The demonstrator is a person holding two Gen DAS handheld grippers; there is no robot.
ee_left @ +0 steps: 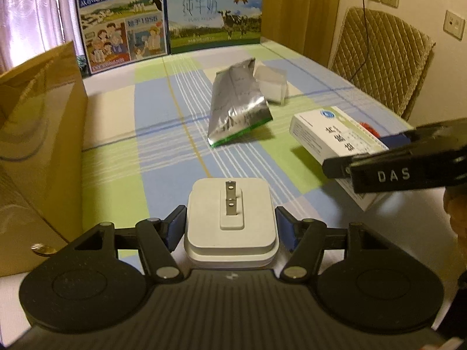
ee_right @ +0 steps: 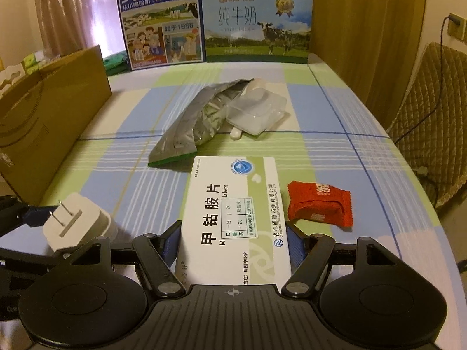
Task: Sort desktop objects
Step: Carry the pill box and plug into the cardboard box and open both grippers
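Left wrist view: left gripper (ee_left: 230, 227) squeezes the white plug (ee_left: 230, 221), cardboard box (ee_left: 38, 145) just left; right gripper (ee_right: 236, 242) hugs the pill box (ee_right: 233, 218).

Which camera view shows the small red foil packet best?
The right wrist view: the small red foil packet lies whole and unobstructed on the checked tablecloth. In the left wrist view only a red sliver shows behind the white medicine box.
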